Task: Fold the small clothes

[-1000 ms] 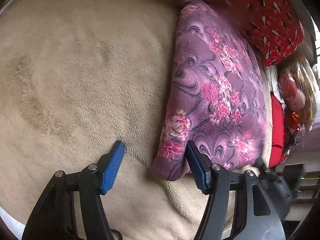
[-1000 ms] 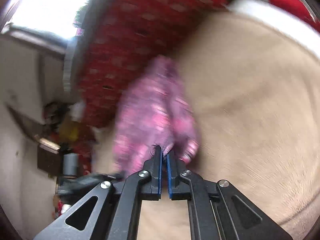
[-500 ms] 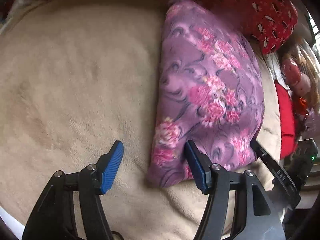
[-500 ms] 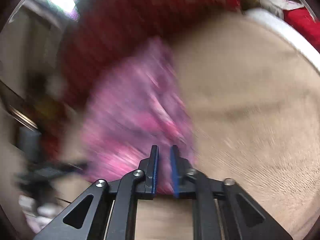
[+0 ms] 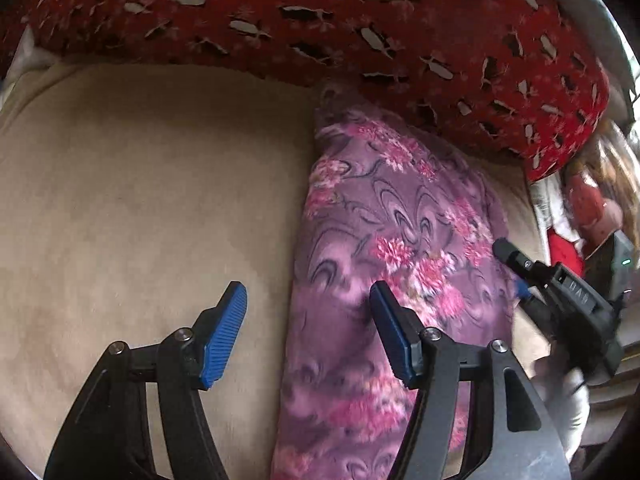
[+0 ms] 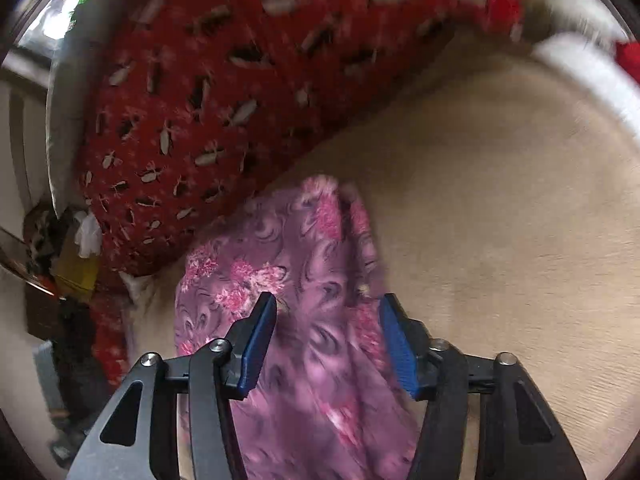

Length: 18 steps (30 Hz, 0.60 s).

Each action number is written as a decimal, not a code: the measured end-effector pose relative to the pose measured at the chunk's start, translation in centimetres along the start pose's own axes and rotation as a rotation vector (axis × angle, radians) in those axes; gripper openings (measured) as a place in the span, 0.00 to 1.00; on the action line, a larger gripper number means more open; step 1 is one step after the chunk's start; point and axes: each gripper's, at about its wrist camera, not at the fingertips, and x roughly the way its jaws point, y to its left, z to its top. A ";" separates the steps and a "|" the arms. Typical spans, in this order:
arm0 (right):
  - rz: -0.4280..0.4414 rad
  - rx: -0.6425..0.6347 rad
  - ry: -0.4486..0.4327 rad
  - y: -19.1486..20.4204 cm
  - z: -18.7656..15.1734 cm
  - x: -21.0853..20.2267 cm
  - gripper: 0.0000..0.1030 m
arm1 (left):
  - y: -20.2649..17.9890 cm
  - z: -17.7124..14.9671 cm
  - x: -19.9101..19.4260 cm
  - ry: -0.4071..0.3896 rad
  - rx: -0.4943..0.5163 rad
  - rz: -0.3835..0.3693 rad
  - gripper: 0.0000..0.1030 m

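Item 1: purple floral garment (image 5: 384,264), the task's thing, folded into a long narrow strip, lying flat on the beige blanket (image 5: 140,200); its far end sits just beside the lower edge of the red patterned cushion (image 5: 320,20), and whether it touches or tucks under that edge cannot be told. Risk, as a judgement: the fleece looks thick and springy, so the top layer may lift or slide open once nothing pins it; a pad dragging across the strip on the way out could pull the fold askew; the soft pile of the blanket under the garment may catch a hem and bunch it; the cushion crowding the garment's far end leaves little room for another fold that way. Item 2: left gripper (image 5: 308,316), jaws standing well apart and empty, poised over the garment's left edge, 1 pad above the blanket beside the garment, the other above the print; no contact visible. Item 3: right gripper (image 6: 328,334), jaws have just been opening and now stand clearly parted over the near half of the garment, cloth seen between the 2 pads but not pinched by them; motion blur hides whether a pad brushes the fabric. From the left wrist view its dark fingers reach the garment's right edge.
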 end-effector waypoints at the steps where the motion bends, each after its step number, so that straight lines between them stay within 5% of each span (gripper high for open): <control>1: 0.030 -0.012 -0.021 0.0 0.3 0.1 0.08 | -0.2 0.1 0.4 0.001 0.004 0.003 0.61; 3: 0.004 -0.073 -0.061 0.2 0.7 0.3 0.08 | -0.2 0.1 1.2 0.015 0.004 -0.005 0.63; 5: -0.074 -0.086 0.018 -0.5 0.4 2.3 0.08 | -0.1 0.0 1.5 0.022 -0.010 -0.006 0.63; 10: -0.117 -0.151 -0.082 1.6 0.0 -0.3 0.16 | -0.5 -0.1 0.9 0.009 0.002 0.004 0.63; 14: -0.057 -0.210 -0.154 3.4 -1.1 -2.4 0.28 | -0.6 -0.3 0.8 0.009 0.006 0.014 0.63; 16: -0.052 -0.241 -0.134 3.6 -1.9 -2.1 0.34 | -0.6 -0.5 0.7 0.014 0.007 0.013 0.63; 18: -0.137 -0.289 -0.038 3.4 -2.7 0.0 0.32 | -0.6 -0.5 0.5 0.018 0.018 0.008 0.63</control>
